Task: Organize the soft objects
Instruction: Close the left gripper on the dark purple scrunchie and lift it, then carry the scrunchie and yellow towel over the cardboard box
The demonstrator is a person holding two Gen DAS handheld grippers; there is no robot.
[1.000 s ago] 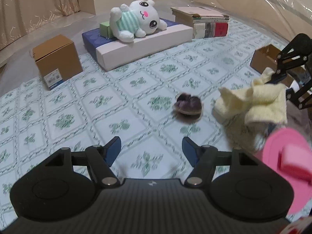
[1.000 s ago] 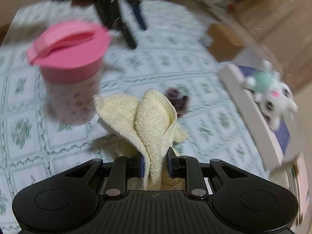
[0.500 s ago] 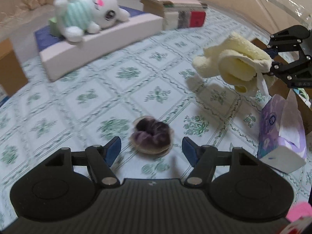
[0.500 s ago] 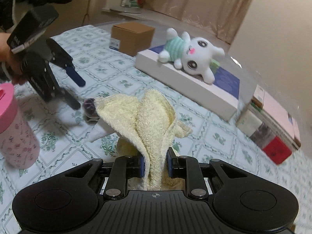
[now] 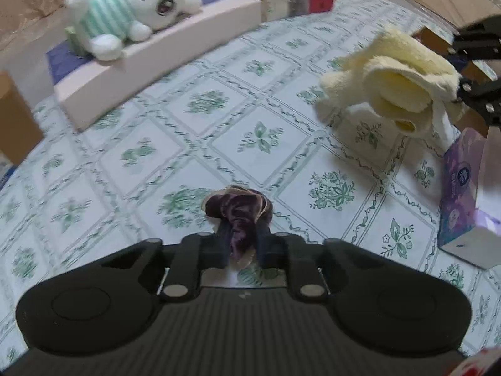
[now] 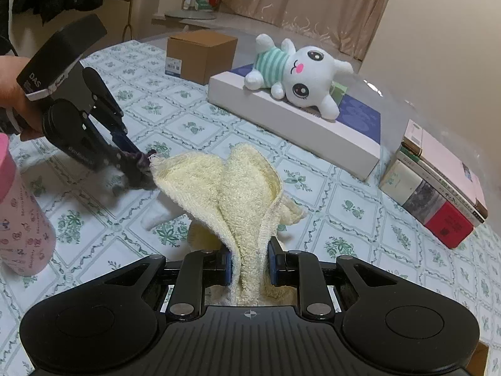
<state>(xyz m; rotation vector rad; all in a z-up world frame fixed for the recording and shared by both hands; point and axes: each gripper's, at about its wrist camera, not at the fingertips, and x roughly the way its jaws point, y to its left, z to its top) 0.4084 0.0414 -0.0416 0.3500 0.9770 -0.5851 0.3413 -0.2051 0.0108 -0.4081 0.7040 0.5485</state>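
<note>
A dark purple velvet scrunchie [image 5: 238, 210] lies on the flowered tablecloth [image 5: 260, 138]. My left gripper [image 5: 242, 235] is closing its jaws on it, and the blue pads squeeze it from both sides. From the right wrist view the same scrunchie [image 6: 137, 166] sits at the tips of the left gripper [image 6: 131, 156], held by a hand. My right gripper [image 6: 249, 263] is shut on a pale yellow towel [image 6: 238, 188], which hangs above the cloth. The towel [image 5: 397, 94] also shows at the right of the left wrist view.
A white plush bunny [image 6: 300, 72] lies on a flat white and blue box [image 6: 281, 116]. Stacked books [image 6: 438, 194] stand to the right, a cardboard box [image 6: 200, 54] at the back, a pink cup [image 6: 18, 219] at the left. A purple tissue pack [image 5: 463, 194] lies beside the towel.
My left gripper came forward and down over the scrunchie, then its jaws closed onto it. The right gripper rolled upright with the towel still in it, then held still.
</note>
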